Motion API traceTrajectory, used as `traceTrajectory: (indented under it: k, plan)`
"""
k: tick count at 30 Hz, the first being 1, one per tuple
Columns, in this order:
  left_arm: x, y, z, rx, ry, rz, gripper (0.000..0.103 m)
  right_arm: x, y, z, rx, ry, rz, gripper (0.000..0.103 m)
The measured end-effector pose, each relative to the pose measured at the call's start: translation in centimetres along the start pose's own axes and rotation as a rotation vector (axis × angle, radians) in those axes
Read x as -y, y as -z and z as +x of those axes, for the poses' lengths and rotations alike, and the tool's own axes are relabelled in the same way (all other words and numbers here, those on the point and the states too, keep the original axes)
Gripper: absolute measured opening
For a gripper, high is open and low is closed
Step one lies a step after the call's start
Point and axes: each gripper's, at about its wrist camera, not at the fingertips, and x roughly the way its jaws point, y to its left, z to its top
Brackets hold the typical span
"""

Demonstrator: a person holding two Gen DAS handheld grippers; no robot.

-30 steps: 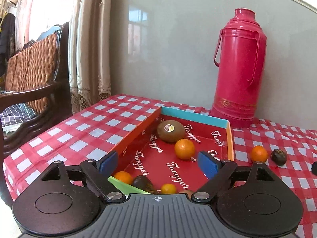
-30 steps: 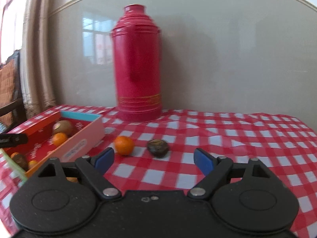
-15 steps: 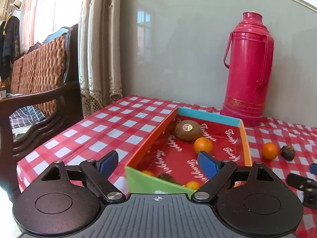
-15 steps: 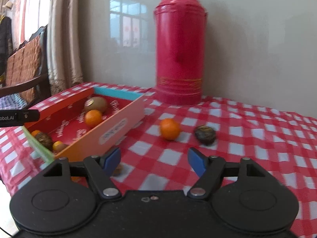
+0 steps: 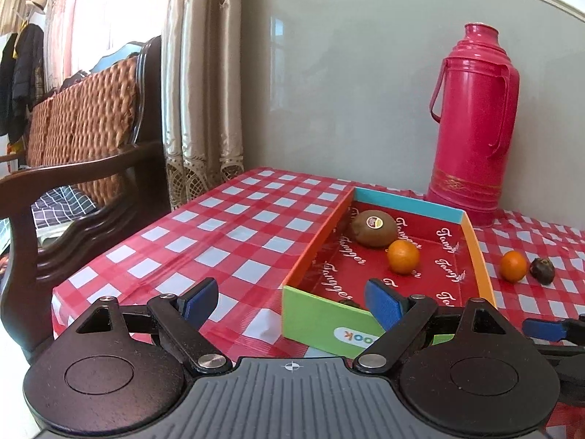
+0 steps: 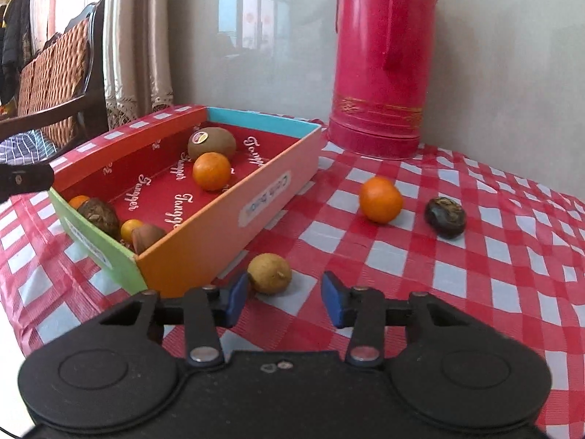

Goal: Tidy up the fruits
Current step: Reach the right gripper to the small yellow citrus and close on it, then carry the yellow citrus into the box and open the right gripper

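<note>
Two grippers: both stood with the jaws apart and held nothing.
Left gripper (image 5: 292, 301): it hovered low before the near green end of the box (image 5: 321, 323), its right finger over that end wall.
Box contents: a kiwi (image 6: 211, 143) and an orange (image 6: 211, 171) lay touching at the far end; at the near end were two small oranges, a dark fruit (image 6: 98, 213) and a brown fruit (image 6: 146, 236), close together.
Right gripper (image 6: 281, 298): it was released, just to the right of the box's near corner.
Yellowish fruit (image 6: 270, 273): it lay on the checked cloth (image 6: 475, 274) just ahead of the right gripper, near its left finger and beside the orange side wall of the box.
Loose orange (image 6: 380, 199): farther ahead and to the right, on the cloth.
Dark wrinkled fruit (image 6: 445, 217): near the loose orange on its right side, not touching it.
Red thermos (image 6: 384, 58): it stood upright at the far wall, behind the box's far right corner.
</note>
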Motion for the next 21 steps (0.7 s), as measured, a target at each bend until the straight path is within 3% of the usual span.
traceTrajectory:
  k: [2, 5, 10, 16, 21]
  plan:
    - [-0.2, 0.0, 0.1, -0.001, -0.001, 0.000, 0.087, -0.1, 0.0, 0.2, 0.000, -0.007, 0.002, 0.033]
    - [-0.4, 0.0, 0.1, -0.001, 0.001, -0.005, 0.087, -0.2, -0.2, 0.6, -0.006, -0.007, 0.000, 0.019]
    - [-0.3, 0.0, 0.0, 0.005, 0.007, -0.001, 0.087, -0.4, -0.4, 0.3, 0.016, 0.000, -0.006, 0.019]
    - [-0.7, 0.1, 0.0, 0.004, -0.001, 0.001, 0.087, 0.4, -1.7, -1.8, 0.130, 0.023, 0.052, 0.019]
    - [-1.8, 0.4, 0.0, -0.003, -0.022, -0.002, 0.087, -0.7, -2.8, -3.6, 0.267, -0.024, 0.062, 0.019]
